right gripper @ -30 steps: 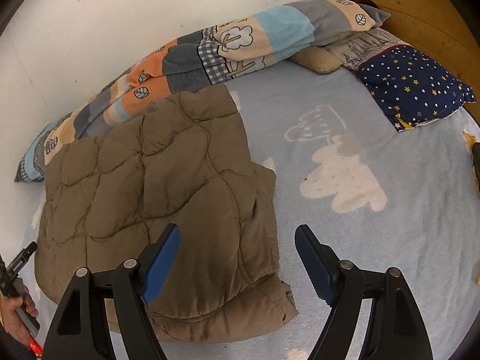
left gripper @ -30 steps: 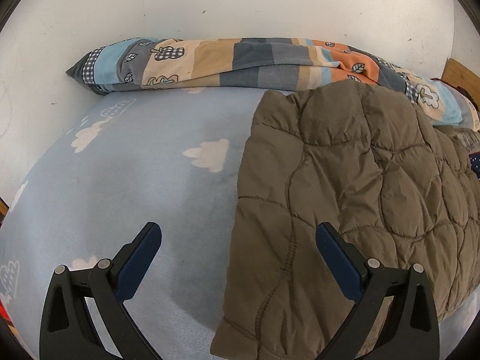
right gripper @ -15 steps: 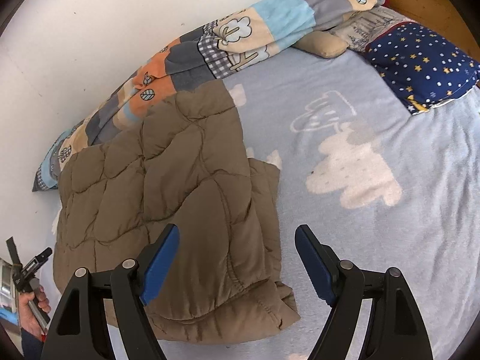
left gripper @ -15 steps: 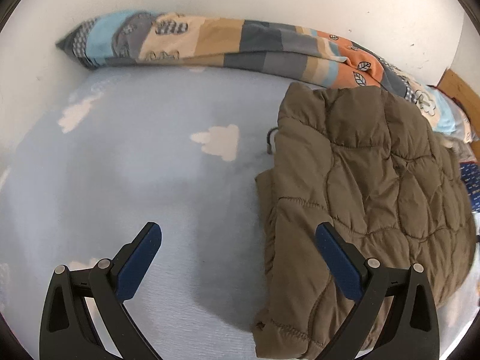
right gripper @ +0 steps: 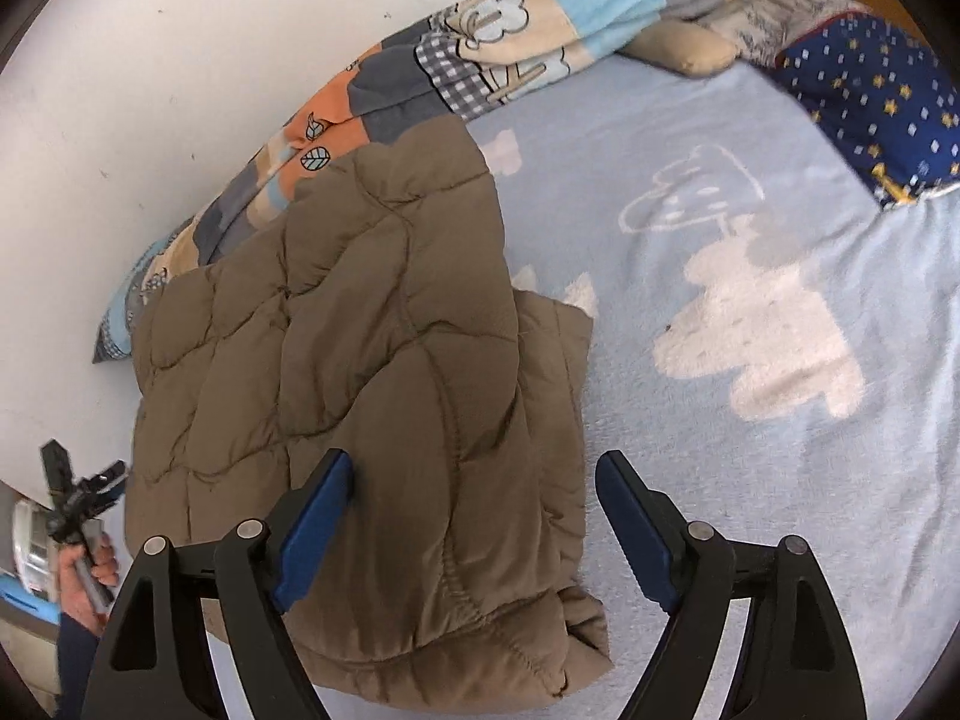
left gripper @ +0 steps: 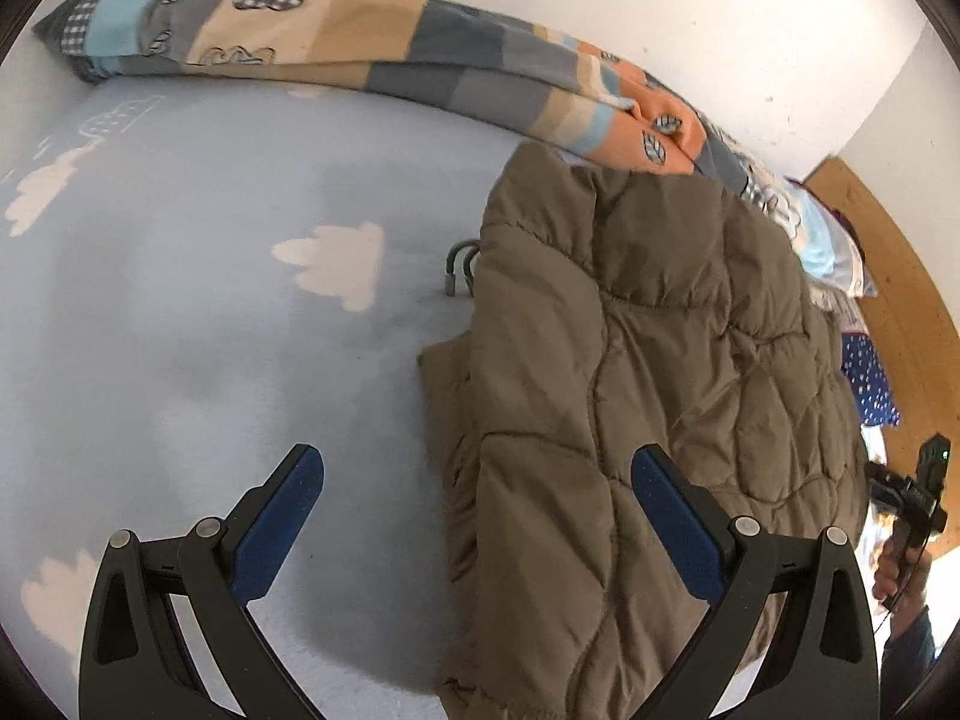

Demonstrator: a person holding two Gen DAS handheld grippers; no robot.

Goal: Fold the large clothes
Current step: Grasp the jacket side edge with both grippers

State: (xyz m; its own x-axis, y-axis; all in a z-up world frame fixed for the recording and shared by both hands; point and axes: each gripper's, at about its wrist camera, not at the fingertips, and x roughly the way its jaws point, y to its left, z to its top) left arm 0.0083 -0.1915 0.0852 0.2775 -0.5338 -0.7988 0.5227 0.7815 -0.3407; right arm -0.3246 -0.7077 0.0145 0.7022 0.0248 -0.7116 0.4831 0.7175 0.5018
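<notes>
While both pairs of fingers are held wide apart and empty, the left gripper (left gripper: 477, 507) is seen drawn back from the folded brown jacket (left gripper: 648, 372), now beyond its right finger, so folding seems nearly finished, though a grey hook (left gripper: 459, 264) remains half hidden.

Showing one brown quilted jacket (right gripper: 360, 372), one patchwork duvet (left gripper: 372, 54) and one starry navy pillow (right gripper: 870, 96), all lying on one cloud-printed sheet (left gripper: 180, 324). Also showing two grippers, left (left gripper: 477, 480) and right (right gripper: 474, 483), plus one hanger hook (left gripper: 459, 267).
</notes>
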